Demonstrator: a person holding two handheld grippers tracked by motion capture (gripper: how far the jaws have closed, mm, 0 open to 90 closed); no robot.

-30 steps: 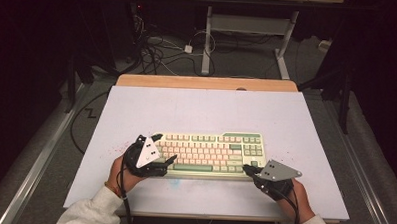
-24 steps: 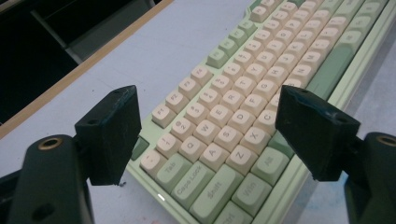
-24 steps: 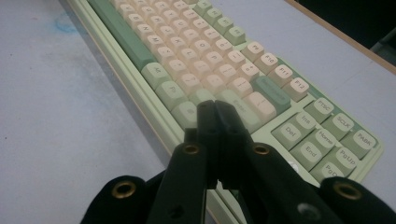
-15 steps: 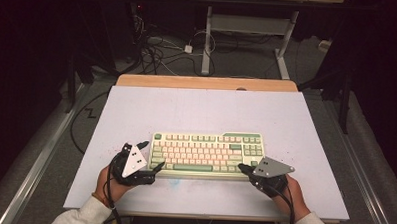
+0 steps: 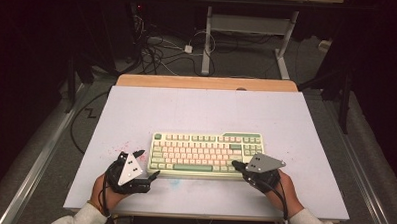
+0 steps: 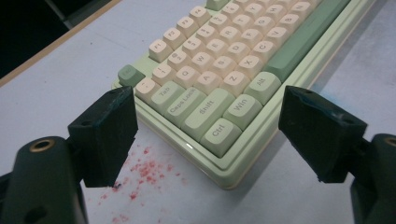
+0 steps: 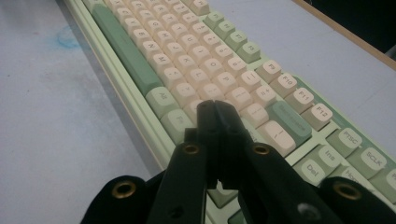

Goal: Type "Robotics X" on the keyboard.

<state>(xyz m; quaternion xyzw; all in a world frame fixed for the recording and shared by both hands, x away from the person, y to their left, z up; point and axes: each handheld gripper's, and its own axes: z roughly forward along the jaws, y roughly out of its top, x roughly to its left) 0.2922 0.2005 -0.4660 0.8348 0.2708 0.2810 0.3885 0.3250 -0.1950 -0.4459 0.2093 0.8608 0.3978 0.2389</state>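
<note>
While the right hand-held gripper (image 7: 216, 109) is pinched together over the keyboard (image 5: 205, 153) and the left hand-held gripper (image 6: 205, 123) gapes, a slip could hit neighbouring keys.

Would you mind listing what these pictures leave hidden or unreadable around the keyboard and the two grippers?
- Right gripper view: the shut right gripper covers keys near the keyboard front edge; whether its fingers touch one is unclear.
- High view: key legends are too small.
- Left gripper view: the keyboard's right half is cut off by the edge; the dark-green corner key is blurred.

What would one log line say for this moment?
left gripper: open, beside keyboard corner | right gripper: shut, tips over keys | keyboard: flat on table
</note>
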